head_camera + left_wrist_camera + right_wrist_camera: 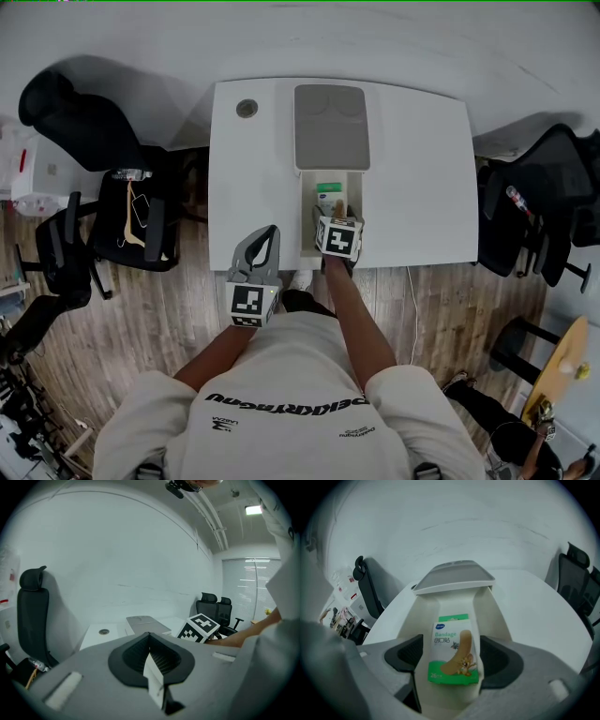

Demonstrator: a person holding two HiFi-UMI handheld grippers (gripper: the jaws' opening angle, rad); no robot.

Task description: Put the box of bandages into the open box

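1. Right gripper (pixel 335 216): the right forearm reaches forward over the near edge of the table (pixel 422 178). The tool tilts steeply down into the open box (pixel 492 616). Its jaws stand wide apart and press on nothing.
2. Box of bandages (pixel 453 654): one, lying flat inside the open box with its printed face up. It sits between the spread jaws, free of both pads. A green edge shows just behind it; what that belongs to cannot be told.
3. Left gripper (pixel 268 234): the left elbow is bent and the tool is held close to level at the table's near edge, to the left of the open box. Its jaws are together.
4. Count: two grippers, one open box, one grey lid (pixel 331 127) lying just beyond it, and one round grommet (pixel 247 109) in the tabletop.
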